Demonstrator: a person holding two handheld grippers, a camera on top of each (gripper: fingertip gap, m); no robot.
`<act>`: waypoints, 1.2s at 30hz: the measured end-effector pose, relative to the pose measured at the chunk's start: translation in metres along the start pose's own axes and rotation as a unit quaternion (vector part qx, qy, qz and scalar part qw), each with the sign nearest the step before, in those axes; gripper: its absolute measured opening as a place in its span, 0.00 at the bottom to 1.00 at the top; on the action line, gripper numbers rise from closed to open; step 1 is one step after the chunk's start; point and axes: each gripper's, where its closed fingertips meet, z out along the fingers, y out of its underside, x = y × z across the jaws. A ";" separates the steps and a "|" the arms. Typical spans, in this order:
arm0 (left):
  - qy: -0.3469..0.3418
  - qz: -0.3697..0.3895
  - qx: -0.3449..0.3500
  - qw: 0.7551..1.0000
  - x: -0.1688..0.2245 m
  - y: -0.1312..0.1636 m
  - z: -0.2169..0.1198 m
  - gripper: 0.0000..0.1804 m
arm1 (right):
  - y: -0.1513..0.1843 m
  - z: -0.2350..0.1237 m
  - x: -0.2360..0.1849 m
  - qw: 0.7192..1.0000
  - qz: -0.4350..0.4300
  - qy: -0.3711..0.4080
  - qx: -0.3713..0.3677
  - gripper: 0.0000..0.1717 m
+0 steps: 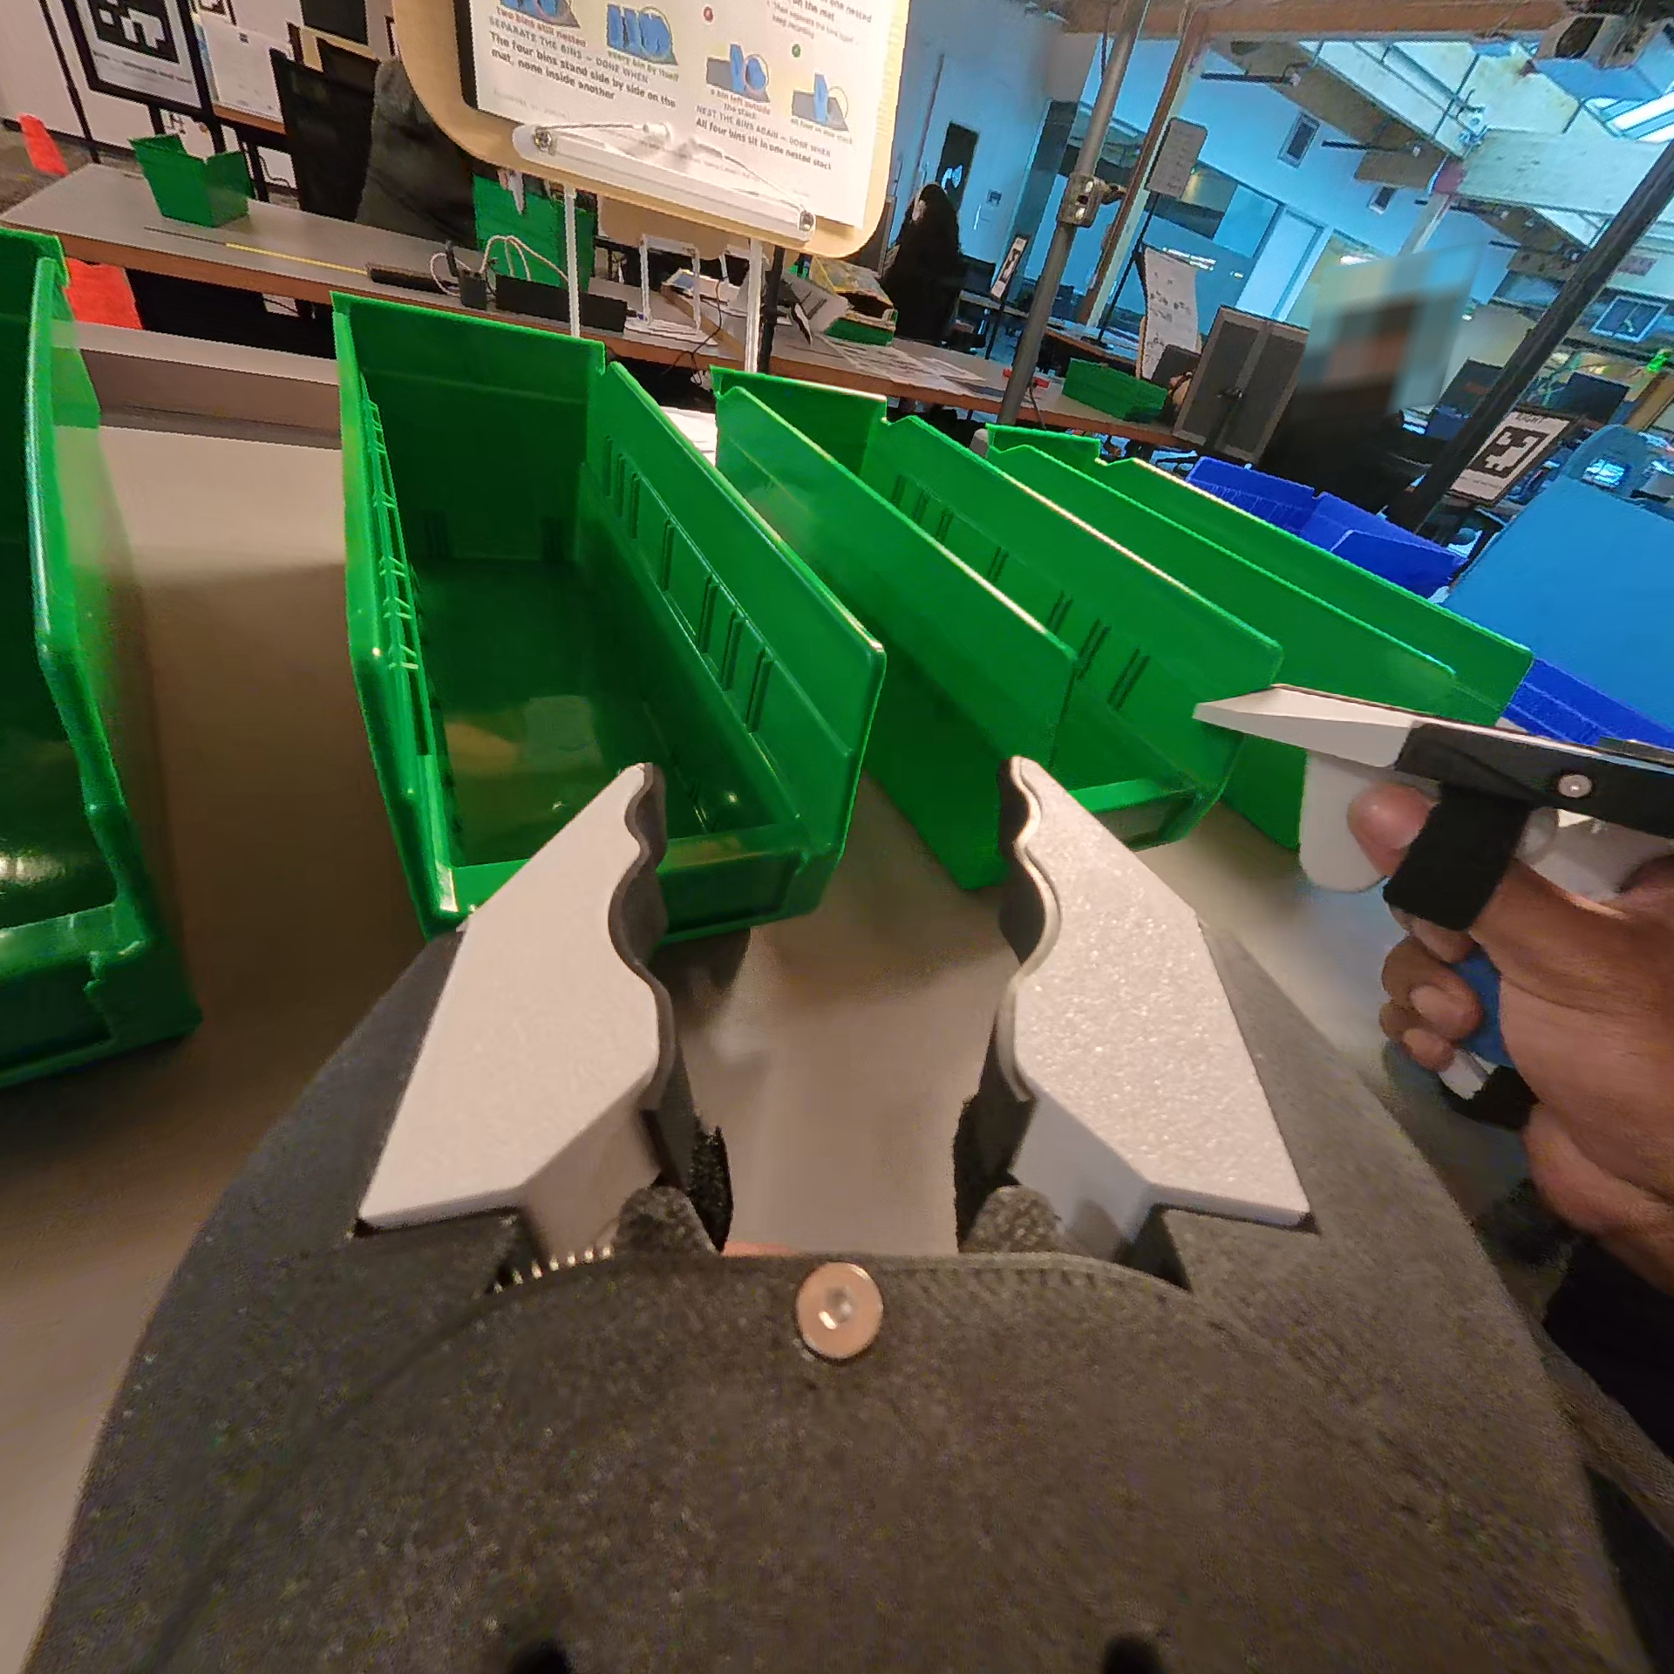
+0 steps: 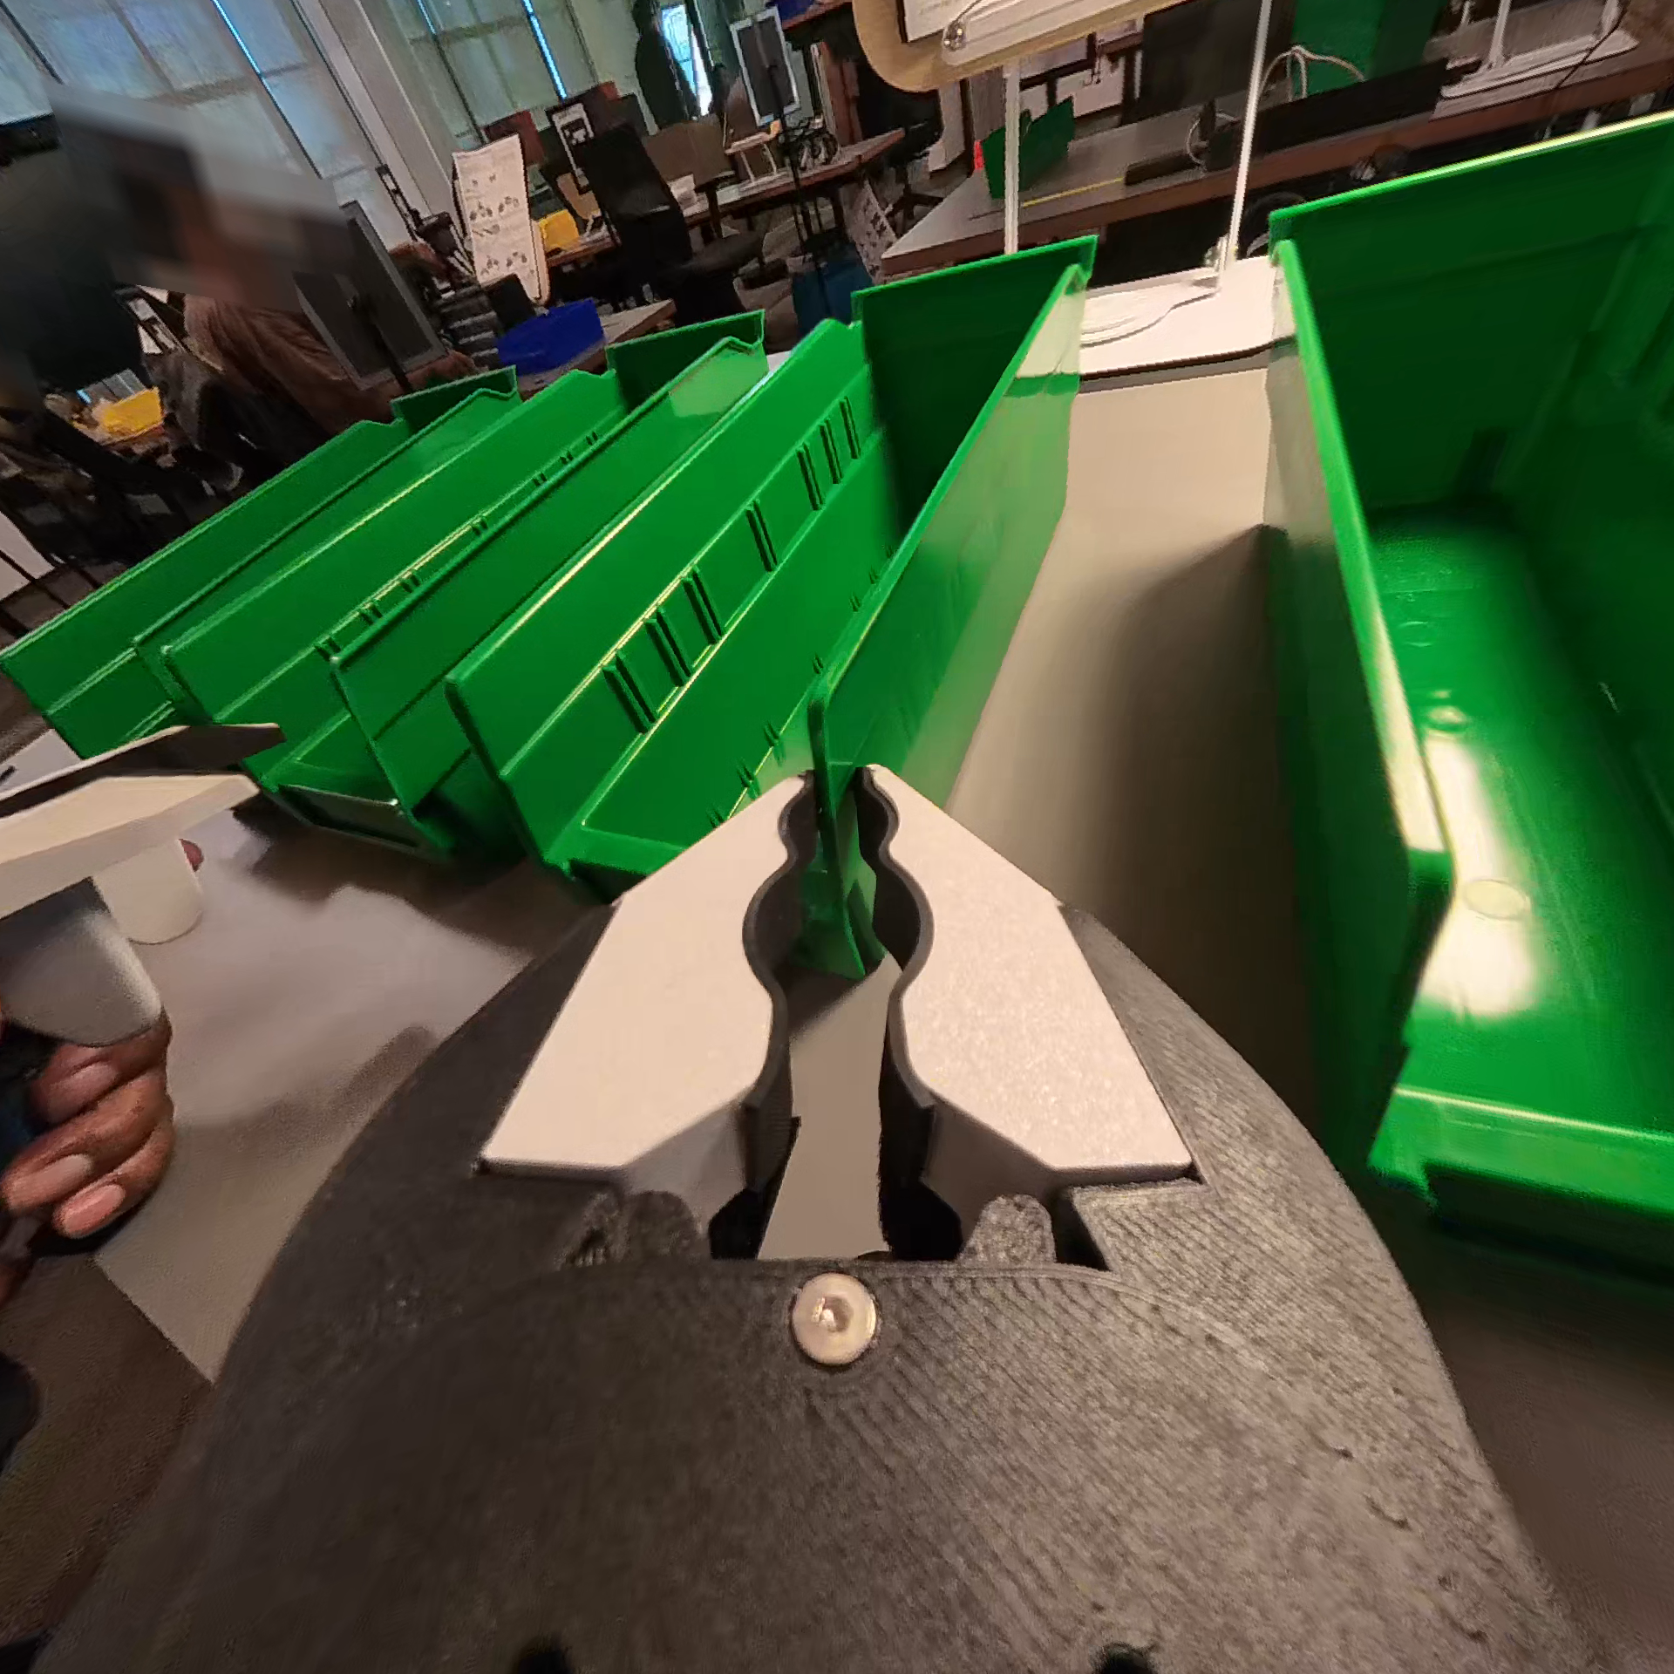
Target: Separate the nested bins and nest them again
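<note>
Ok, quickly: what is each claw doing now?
Left claw: open, holding nothing.
Right claw: closed on the side wall of a green bin.

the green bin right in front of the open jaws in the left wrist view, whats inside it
Nothing shows inside the green bin: bare, glossy floor and ribbed inner walls. The left gripper's fingertip covers a near corner of the floor, so that patch cannot be checked.

left-hand green bin [image 1: 54,634] cut off by frame edge.
</note>
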 end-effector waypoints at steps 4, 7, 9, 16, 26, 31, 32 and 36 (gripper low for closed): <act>-0.002 -0.004 0.004 1.000 -0.001 -0.001 -0.001 0.40 | -0.001 -0.011 -0.001 1.000 0.012 -0.017 0.012 0.06; -0.002 -0.010 0.014 1.000 -0.003 -0.004 -0.005 0.40 | -0.002 -0.024 -0.007 0.999 0.007 -0.027 0.030 0.15; -0.009 -0.005 0.030 0.999 -0.008 -0.008 -0.011 0.40 | -0.003 -0.035 -0.012 0.998 -0.005 -0.036 0.043 0.17; -0.196 0.075 0.115 0.971 -0.098 -0.044 -0.065 0.39 | 0.004 -0.062 -0.003 0.997 -0.013 -0.048 0.057 0.17; -0.235 -0.019 0.042 0.971 -0.158 -0.029 -0.053 0.71 | 0.010 -0.066 -0.005 0.995 -0.006 -0.083 0.046 0.17; -0.234 -0.037 0.034 0.971 -0.165 -0.027 -0.046 0.62 | 0.012 -0.065 -0.007 0.995 -0.005 -0.089 0.044 0.17; -0.227 -0.046 0.031 0.972 -0.165 -0.026 -0.045 0.60 | 0.012 -0.065 -0.007 0.995 -0.004 -0.090 0.044 0.17; -0.231 -0.072 0.029 0.970 -0.172 -0.023 -0.047 0.57 | 0.013 -0.064 -0.008 0.995 -0.007 -0.090 0.042 0.17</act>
